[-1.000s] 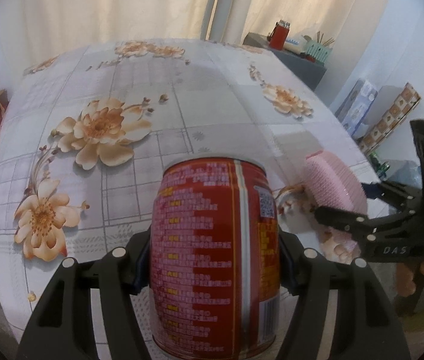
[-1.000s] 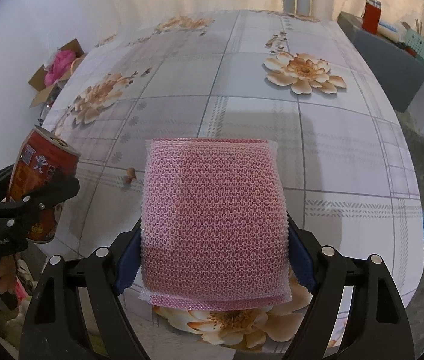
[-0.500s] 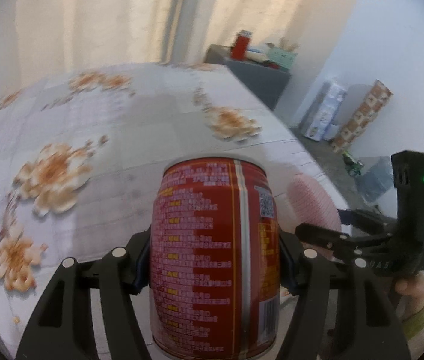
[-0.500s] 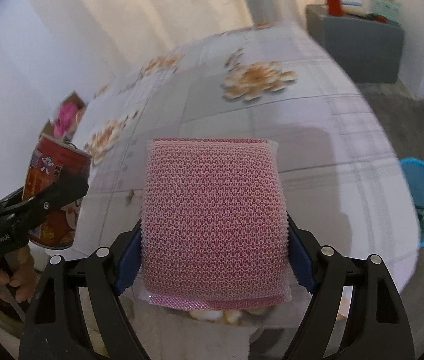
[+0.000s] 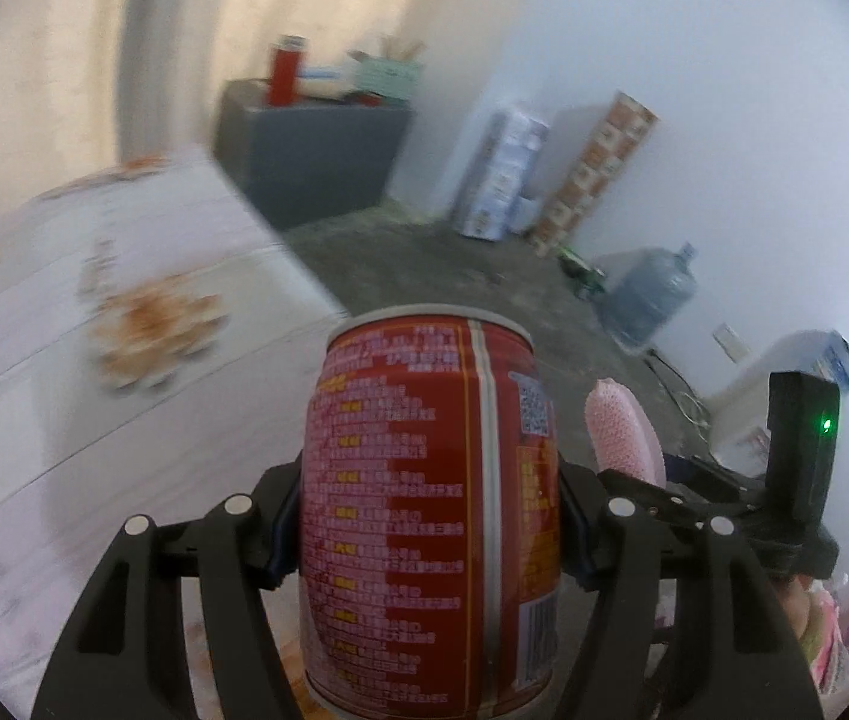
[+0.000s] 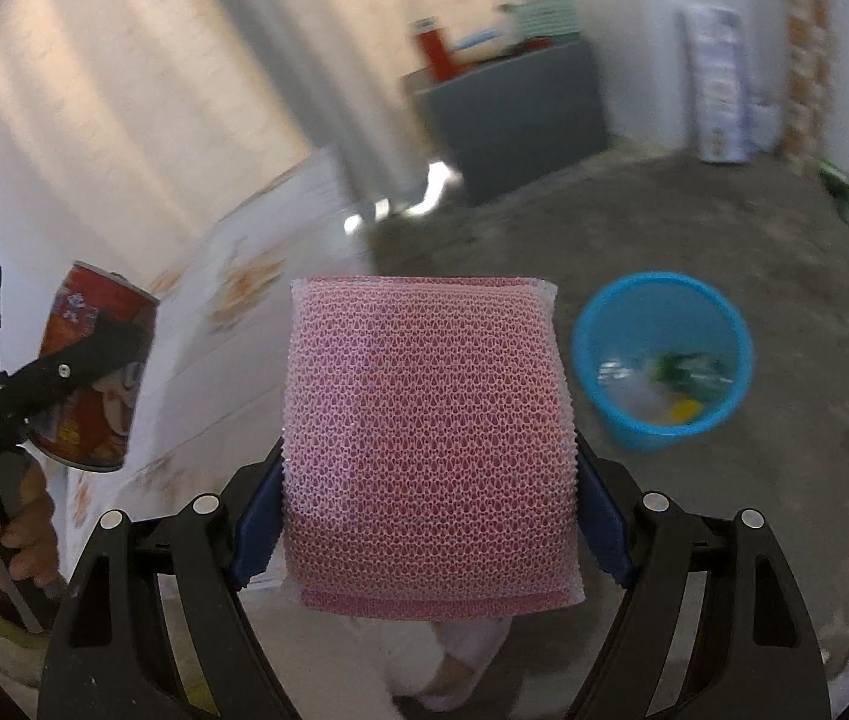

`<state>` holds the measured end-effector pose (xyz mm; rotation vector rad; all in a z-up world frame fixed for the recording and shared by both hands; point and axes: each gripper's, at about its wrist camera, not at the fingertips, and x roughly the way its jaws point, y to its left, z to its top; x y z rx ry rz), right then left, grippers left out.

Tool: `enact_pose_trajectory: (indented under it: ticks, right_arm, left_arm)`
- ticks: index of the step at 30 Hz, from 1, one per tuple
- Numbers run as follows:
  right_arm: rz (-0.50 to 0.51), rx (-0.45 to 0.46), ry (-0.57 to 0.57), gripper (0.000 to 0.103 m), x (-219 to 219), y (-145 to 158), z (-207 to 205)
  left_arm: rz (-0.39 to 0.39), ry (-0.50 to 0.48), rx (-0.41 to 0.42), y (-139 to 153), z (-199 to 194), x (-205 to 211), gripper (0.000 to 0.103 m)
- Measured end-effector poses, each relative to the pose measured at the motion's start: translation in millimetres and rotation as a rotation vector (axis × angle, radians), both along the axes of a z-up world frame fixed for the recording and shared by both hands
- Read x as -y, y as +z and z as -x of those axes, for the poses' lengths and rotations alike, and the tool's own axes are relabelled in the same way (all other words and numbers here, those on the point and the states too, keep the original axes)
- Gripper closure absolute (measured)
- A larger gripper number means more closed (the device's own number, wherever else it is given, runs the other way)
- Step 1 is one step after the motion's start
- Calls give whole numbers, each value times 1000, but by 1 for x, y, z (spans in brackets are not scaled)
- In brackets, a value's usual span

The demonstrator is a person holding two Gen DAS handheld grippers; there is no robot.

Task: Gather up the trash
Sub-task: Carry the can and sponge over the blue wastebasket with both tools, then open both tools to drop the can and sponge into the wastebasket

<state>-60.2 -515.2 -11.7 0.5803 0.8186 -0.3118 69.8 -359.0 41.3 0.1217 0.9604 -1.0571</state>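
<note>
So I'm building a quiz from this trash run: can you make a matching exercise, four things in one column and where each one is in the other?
Things:
1. red can
2. pink mesh sponge
3. blue bin
4. water jug

Places:
A. on the floor, with trash inside
B. clamped in the right gripper
C. on the floor against the white wall
D. clamped in the left gripper

Pairs: 1-D, 2-B, 3-A, 4-C

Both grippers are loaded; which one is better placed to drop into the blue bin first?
Probably the right gripper: its pink sponge faces the blue bin; the left wrist view lacks it.
</note>
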Motion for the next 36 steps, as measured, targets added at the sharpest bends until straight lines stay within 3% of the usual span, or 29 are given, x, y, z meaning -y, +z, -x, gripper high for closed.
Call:
enact_pose_trajectory:
  ticks: [5, 8, 13, 19, 22, 25, 29, 36]
  right_arm:
    - [-3, -54, -129, 26, 57, -26, 20]
    - [-24, -101, -175, 26, 92, -51, 18]
    - [-93, -178, -217, 26, 154, -99, -3]
    - [-180, -220, -258, 25, 215, -151, -36]
    - [-209, -209, -299, 23, 236, -169, -39]
    - [-285, -195, -339, 23, 255, -193, -41]
    - [-328, -183, -358, 22, 263, -205, -39]
    - [-322, -161, -358, 20, 261, -202, -35]
  left_arm:
    - [-49, -99, -79, -21, -2, 87, 39]
    - [-106, -133, -185, -51, -13, 144, 39]
    - [-249, -134, -311, -117, -36, 243, 39]
    - [-358, -74, -354, -185, -69, 322, 39]
    - [-356, -18, -397, -209, -86, 339, 39]
    - [-350, 34, -405, -229, -98, 347, 30]
    - [-306, 8, -375, -230, -100, 353, 25]
    - [-259, 9, -383, -212, -99, 348, 24]
